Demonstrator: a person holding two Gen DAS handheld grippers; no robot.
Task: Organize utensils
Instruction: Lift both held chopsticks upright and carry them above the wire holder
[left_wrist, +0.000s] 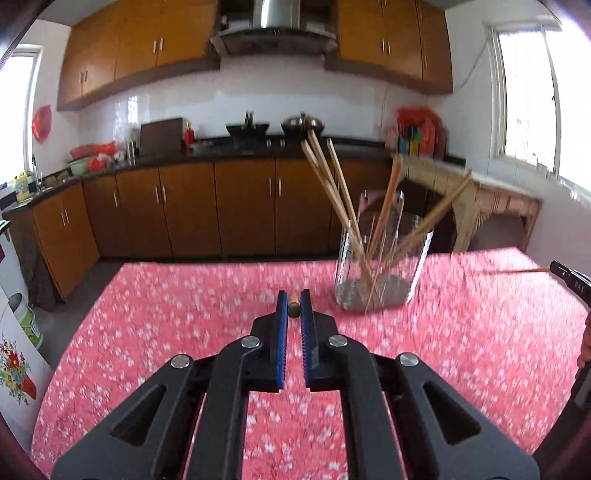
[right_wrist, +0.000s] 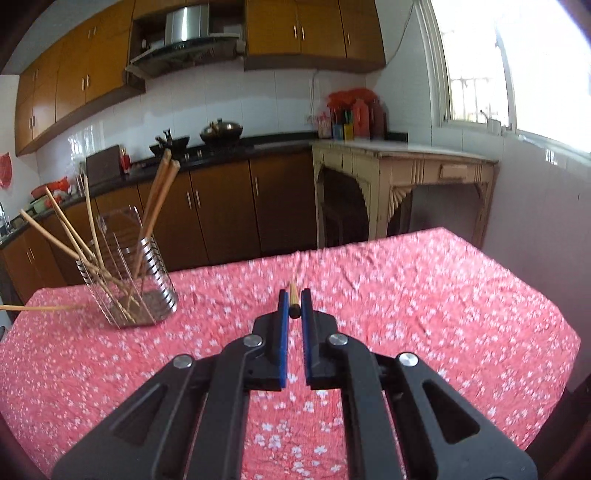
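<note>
Left wrist view: left gripper (left_wrist: 294, 304) is pinched down on a chopstick (left_wrist: 293, 305), and right gripper (right_wrist: 294, 303) clamps another chopstick (right_wrist: 293, 300). The rest stand leaning in the clear holder (left_wrist: 382, 264) on the pink tablecloth (left_wrist: 184, 295). Chopsticks look light, stiff and a bit slick, so I'd grip near the thick end.

Small white characters on the black device (left_wrist: 574, 282) at the left view's right edge are too blurred to read; nothing else carries legible text.
</note>
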